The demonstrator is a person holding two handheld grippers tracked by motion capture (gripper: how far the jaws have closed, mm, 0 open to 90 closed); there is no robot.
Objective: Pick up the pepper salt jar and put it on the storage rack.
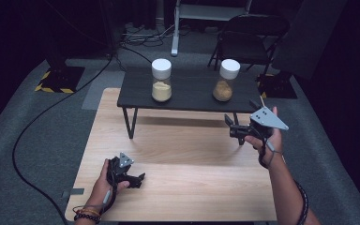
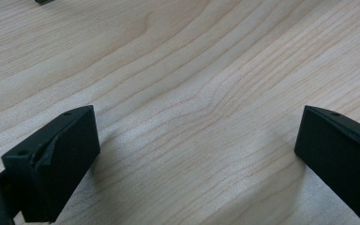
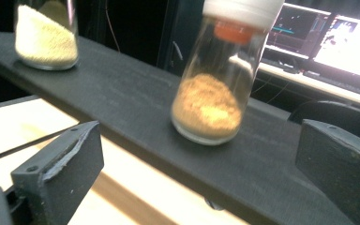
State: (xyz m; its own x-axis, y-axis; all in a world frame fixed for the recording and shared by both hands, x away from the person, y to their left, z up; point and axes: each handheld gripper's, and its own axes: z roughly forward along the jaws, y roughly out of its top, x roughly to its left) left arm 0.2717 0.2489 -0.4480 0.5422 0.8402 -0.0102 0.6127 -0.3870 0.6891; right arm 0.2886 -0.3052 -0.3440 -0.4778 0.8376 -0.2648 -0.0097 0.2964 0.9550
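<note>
Right gripper view, nearest first: your right gripper stands wide, jaws empty, raised off the wooden table. Straight ahead between the jaws, near but untouched: the brown-filled jar, upright on the black shelf, white cap on top. Farther ahead and to that gripper's left on the same shelf: the yellow-filled jar, upright, well apart from the first. Behind the shelf: lit monitors.

Left gripper view: your left gripper is also wide and holds nothing, low over bare wood.

High view: left gripper near the table's front edge; right gripper just before the shelf's right end, below the brown-filled jar; yellow-filled jar to its left.
</note>
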